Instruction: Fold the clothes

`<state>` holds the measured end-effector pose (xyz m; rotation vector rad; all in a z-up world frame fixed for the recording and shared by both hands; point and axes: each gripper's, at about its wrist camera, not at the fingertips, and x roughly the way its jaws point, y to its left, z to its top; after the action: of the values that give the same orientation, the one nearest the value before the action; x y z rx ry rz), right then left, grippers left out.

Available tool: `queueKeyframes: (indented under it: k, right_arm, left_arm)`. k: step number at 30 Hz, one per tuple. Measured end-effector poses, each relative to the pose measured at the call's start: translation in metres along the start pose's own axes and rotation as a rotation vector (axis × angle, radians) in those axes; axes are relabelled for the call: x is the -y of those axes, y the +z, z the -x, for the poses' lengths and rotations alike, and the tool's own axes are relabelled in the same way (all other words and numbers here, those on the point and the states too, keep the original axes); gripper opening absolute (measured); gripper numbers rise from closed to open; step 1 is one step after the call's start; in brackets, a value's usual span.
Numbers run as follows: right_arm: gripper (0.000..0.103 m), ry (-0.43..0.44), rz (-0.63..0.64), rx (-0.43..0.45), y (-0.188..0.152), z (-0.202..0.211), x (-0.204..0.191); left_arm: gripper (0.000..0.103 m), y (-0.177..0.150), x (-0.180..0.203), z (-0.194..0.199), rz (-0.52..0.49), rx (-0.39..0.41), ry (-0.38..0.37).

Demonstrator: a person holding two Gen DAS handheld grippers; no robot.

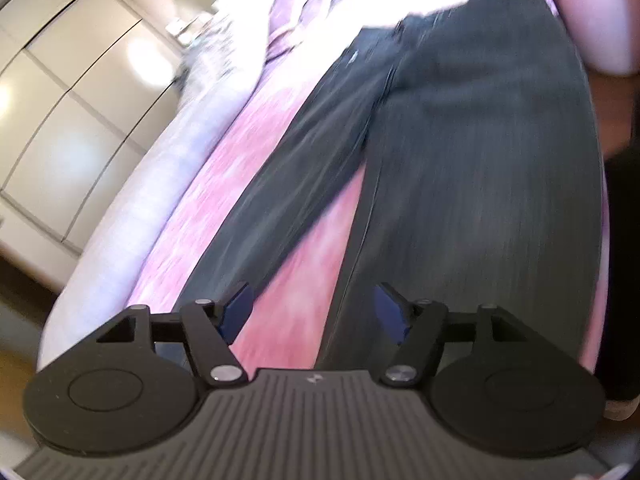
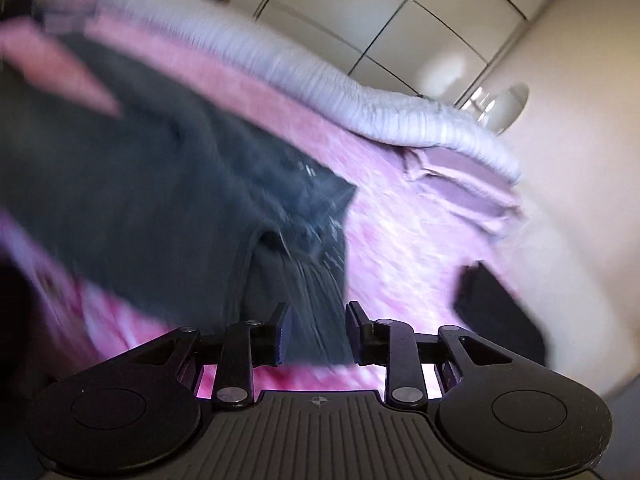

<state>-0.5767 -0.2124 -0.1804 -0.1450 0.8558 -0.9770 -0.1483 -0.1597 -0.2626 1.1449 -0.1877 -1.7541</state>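
left claw (image 1: 316,314) – black linkage arms, silver pivot screws, blue pads, ribbed grey body; right claw (image 2: 317,330) same.

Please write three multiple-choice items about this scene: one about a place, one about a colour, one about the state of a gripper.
1. Where do the trousers lie?
A. on the pink cover
B. on the floor
C. in a basket

2. What colour are the trousers?
A. white
B. dark grey
C. yellow

3. What is the state of the left gripper?
A. shut on cloth
B. open, holding nothing
C. not in view

Key: 1 A, pink cover shows around both legs; 2 B, the cloth is dark grey in both views; 3 B, its fingers stand wide apart over the cover.
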Motion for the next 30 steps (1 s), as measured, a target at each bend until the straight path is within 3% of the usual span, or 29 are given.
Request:
queueKeyframes:
  k: [5,11,16,18,20,21,22,23,28,30]
  right_arm:
    - [0.03,0.171,-0.213,-0.026,0.044,-0.051,0.031]
    - [0.03,0.312,-0.355,-0.093,0.08,-0.167,0.077]
    - [0.044,0.366,-0.482,-0.11,0.088,-0.238,0.113]
    - [0.057,0.406,-0.565,-0.148,0.086,-0.258,0.126]
    - [0.057,0.464,-0.657,-0.177,0.081,-0.281,0.137]
    - [0.053,0.511,-0.709,-0.193,0.078,-0.291,0.141]
    - [0.036,0.558,-0.762,-0.211,0.075,-0.3,0.145]
    - [0.009,0.583,-0.781,-0.222,0.075,-0.304,0.148]
    - [0.006,0.496,-0.812,-0.146,0.088,-0.32,0.18]
    - [0.006,0.488,-0.787,-0.162,0.092,-0.326,0.175]
  left_arm:
    - [0.066,0.053,0.0,-0.039,-0.045,0.093,-0.07]
    - [0.066,0.113,-0.003,-0.103,-0.059,0.192,-0.158]
    - [0.066,0.133,-0.012,-0.153,-0.019,0.204,-0.229]
    - [0.067,0.13,-0.015,-0.168,0.015,0.188,-0.267]
    - [0.069,0.127,-0.017,-0.184,0.049,0.172,-0.305]
    - [0.069,0.125,-0.018,-0.191,0.066,0.164,-0.324]
    - [0.069,0.124,-0.02,-0.199,0.083,0.155,-0.343]
    - [0.072,0.122,-0.021,-0.202,0.094,0.159,-0.35]
    - [0.085,0.126,-0.028,-0.218,0.136,0.153,-0.36]
    - [0.087,0.127,-0.032,-0.221,0.159,0.135,-0.375]
